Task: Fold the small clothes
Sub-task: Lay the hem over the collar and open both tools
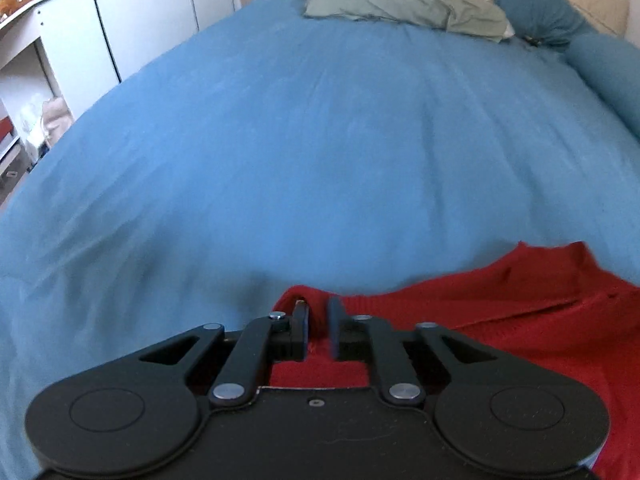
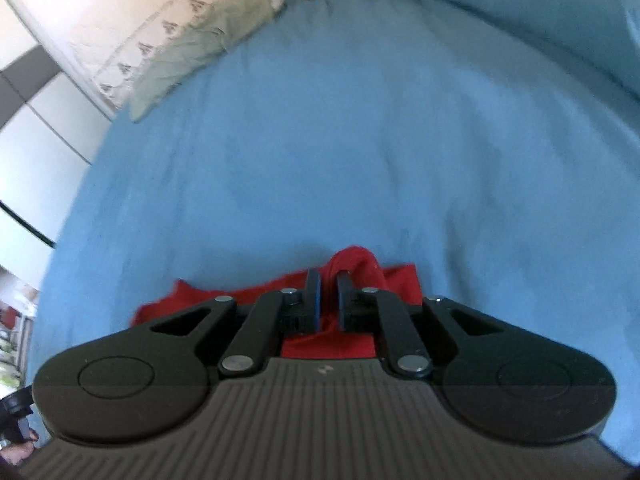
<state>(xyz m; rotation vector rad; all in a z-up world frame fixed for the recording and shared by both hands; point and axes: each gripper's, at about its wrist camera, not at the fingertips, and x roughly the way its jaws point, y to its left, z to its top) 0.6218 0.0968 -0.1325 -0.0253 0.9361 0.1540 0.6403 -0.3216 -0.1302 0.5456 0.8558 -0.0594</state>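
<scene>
A red garment [image 1: 500,312] lies on the blue bed [image 1: 280,140], low in both frames. Left tongs [image 1: 319,322] and right tongs [image 2: 328,300] are each clenched on a bunched edge; a thin pinch may slip, spoiling the fold.

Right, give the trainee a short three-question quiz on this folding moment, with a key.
1. True or false: both the left gripper and the right gripper have red fabric pinched between their fingers.
2. Multiple choice: the red garment lies on A) a wooden table, B) a blue bedspread, C) a tiled floor.
3. Fill in: at the far end of the bed, next to the dark blue pillow, lies a grey-green ____.

Key: 1 true; 2 B; 3 pillow.
</scene>
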